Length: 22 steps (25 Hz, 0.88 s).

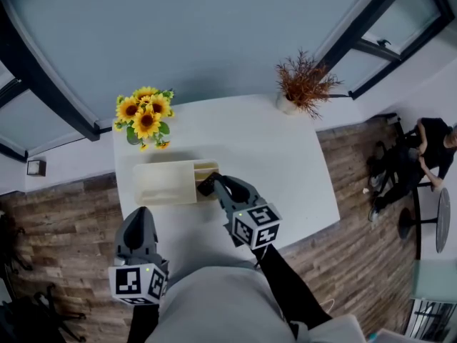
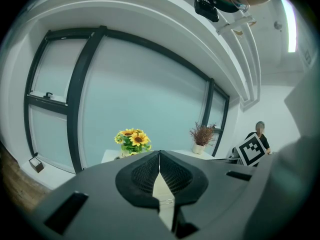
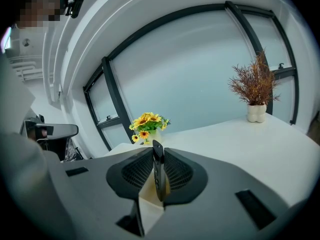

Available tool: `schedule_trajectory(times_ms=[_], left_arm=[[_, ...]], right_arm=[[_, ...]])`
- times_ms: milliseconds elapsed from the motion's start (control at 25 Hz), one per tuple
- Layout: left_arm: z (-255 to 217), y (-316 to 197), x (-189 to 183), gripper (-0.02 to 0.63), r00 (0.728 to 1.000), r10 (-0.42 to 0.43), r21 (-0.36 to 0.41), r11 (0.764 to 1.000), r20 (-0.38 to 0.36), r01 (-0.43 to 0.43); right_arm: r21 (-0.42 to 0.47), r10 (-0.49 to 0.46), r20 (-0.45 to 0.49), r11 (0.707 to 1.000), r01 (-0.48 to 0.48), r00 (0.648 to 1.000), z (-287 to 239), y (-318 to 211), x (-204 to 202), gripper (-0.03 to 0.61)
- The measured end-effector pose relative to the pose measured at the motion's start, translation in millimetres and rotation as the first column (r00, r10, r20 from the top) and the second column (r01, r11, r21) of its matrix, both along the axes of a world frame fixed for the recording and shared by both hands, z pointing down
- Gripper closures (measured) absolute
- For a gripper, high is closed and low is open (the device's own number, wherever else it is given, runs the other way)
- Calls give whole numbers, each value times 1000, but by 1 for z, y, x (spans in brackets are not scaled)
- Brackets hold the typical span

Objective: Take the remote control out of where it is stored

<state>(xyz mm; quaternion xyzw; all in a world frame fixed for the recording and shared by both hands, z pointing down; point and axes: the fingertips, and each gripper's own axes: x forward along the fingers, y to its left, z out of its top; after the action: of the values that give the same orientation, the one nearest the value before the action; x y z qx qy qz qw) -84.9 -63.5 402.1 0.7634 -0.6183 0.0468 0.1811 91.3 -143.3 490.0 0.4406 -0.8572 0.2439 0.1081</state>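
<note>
Though the right claw (image 1: 209, 185) covers most of the remote (image 3: 158, 169) from above, its own view shows the pads clamped on that thin black bar. The remote is held on edge, its long axis along the jaws and its far tip toward the sunflowers (image 1: 145, 113). It sits at the right end of the pale box (image 1: 164, 184) on the desk (image 1: 285, 164); whether it has cleared the box is unclear. The left claw (image 2: 159, 153) is closed and empty.

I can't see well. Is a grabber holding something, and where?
The right gripper pinches the black remote control along its body, one end sticking past the tips. The left gripper holds nothing.
</note>
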Motion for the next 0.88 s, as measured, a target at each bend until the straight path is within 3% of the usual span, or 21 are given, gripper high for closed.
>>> schedule_trajectory(times_ms=[880], left_arm=[[-4,1,3,604,1000,7,4,1000,1,-7]], right_arm=[[31,3,-17,1000,-2,1000,-10,1,5,509]])
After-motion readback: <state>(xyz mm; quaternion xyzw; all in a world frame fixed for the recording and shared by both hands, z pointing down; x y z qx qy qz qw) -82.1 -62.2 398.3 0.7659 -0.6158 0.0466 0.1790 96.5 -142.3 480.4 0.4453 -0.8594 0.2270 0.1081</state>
